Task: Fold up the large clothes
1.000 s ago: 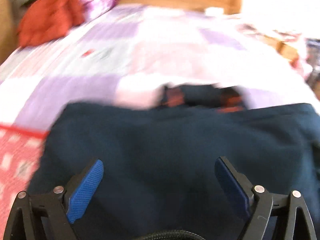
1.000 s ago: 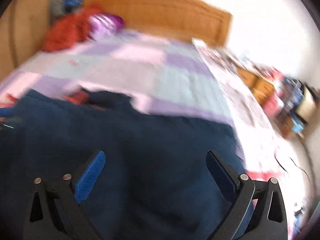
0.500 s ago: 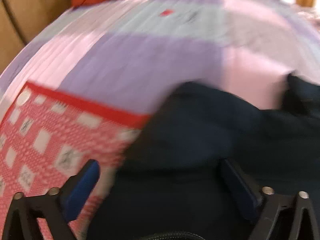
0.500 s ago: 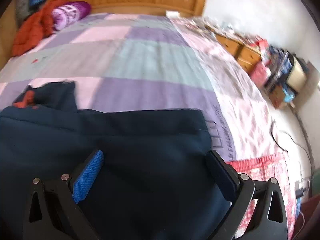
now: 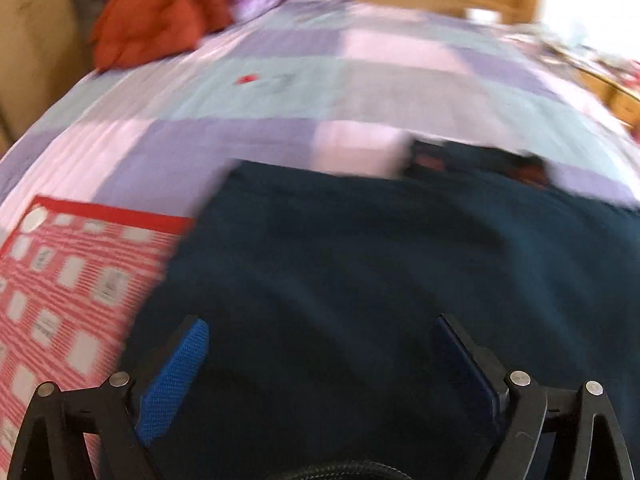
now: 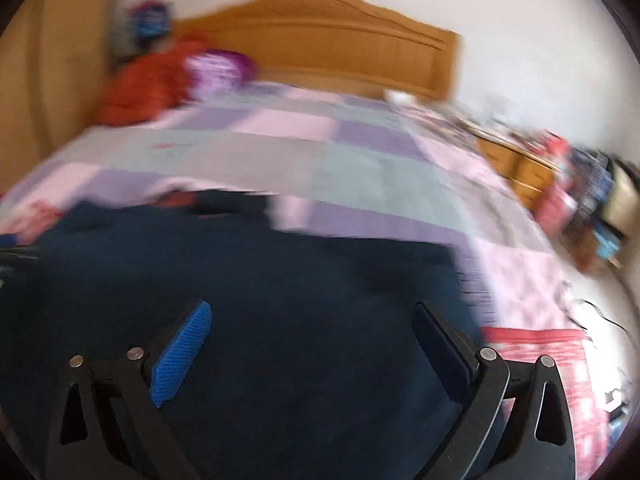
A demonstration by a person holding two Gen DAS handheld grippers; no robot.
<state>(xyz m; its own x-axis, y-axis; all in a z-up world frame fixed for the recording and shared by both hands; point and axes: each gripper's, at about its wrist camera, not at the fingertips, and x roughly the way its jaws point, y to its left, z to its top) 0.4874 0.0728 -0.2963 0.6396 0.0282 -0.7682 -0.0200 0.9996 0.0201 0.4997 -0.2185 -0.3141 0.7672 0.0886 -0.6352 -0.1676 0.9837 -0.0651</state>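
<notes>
A: Both tools? The left gripper [image 5: 320, 364], whose jaws have just been closing a little, and the right gripper [image 6: 312, 344] gape wide, holding nothing.

B: The navy garment [image 5: 360, 272] lies flat on the bed [image 5: 280, 92]. I'd pinch 2 matching corners, then fold evenly.

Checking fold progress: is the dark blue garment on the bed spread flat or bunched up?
Mostly spread: the dark blue garment lies broad and flat on the bed; its far collar end looks rumpled, though blurred.
</notes>
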